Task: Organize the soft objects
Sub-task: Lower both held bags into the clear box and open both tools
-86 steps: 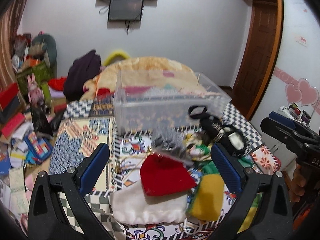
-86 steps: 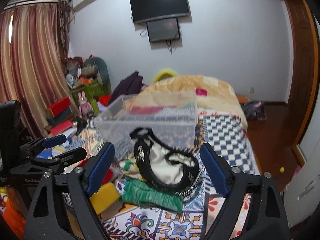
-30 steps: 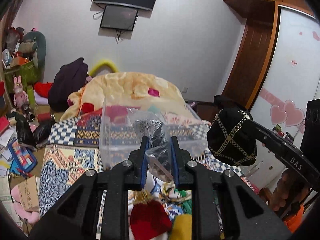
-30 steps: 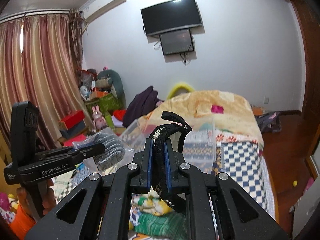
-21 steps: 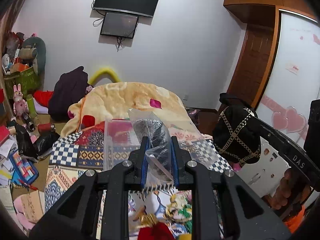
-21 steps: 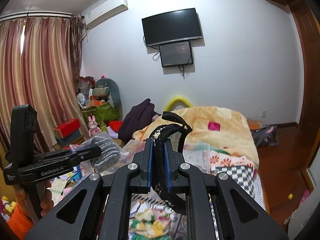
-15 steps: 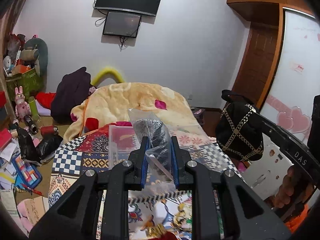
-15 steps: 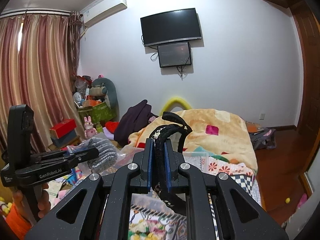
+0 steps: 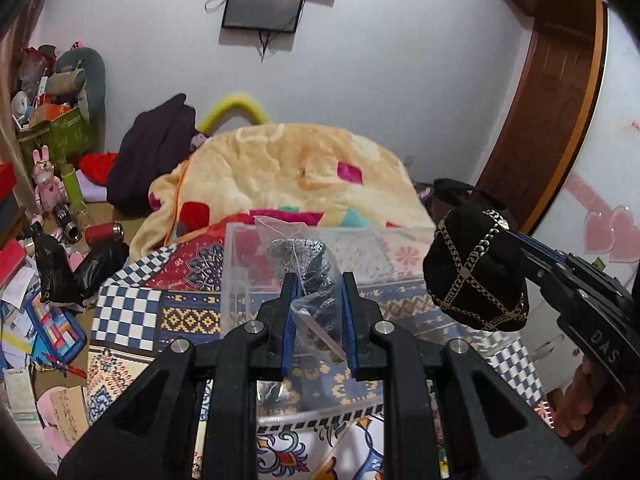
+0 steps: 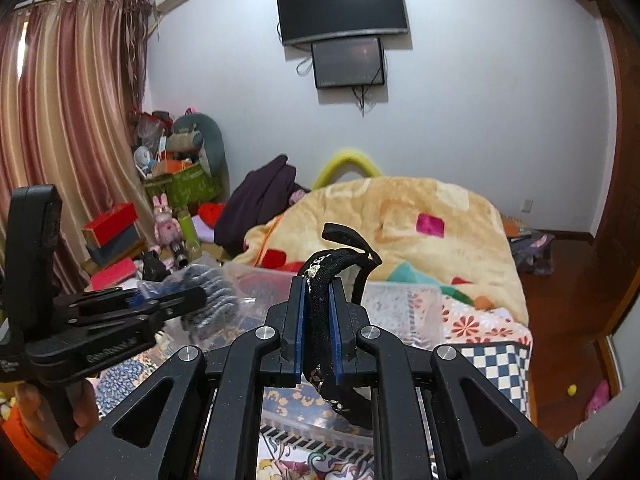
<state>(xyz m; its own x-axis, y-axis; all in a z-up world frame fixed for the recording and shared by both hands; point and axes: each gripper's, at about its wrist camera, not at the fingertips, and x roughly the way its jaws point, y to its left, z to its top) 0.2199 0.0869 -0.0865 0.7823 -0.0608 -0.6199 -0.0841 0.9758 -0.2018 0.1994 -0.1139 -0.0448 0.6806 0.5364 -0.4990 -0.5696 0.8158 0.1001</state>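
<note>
My left gripper (image 9: 316,284) is shut on a clear plastic bag with a grey knitted item (image 9: 310,268), held above the clear plastic bin (image 9: 240,280). In the right wrist view the same bag (image 10: 208,296) shows at the left in that gripper (image 10: 192,296). My right gripper (image 10: 317,288) is shut on a black hat with gold chain trim (image 10: 320,320). In the left wrist view the hat (image 9: 476,272) hangs at the right, beside the bin, in the right gripper (image 9: 516,240).
The bin (image 10: 404,308) sits on a patterned bedspread (image 9: 132,316) before an orange blanket (image 9: 288,168). Clutter, boxes and toys (image 9: 48,216) lie at the left. A wooden door (image 9: 548,100) stands at the right.
Both grippers closed on their items, lifted them off the bed and moved forward toward the bin. In the last half second both views tilted down slightly over the bin.
</note>
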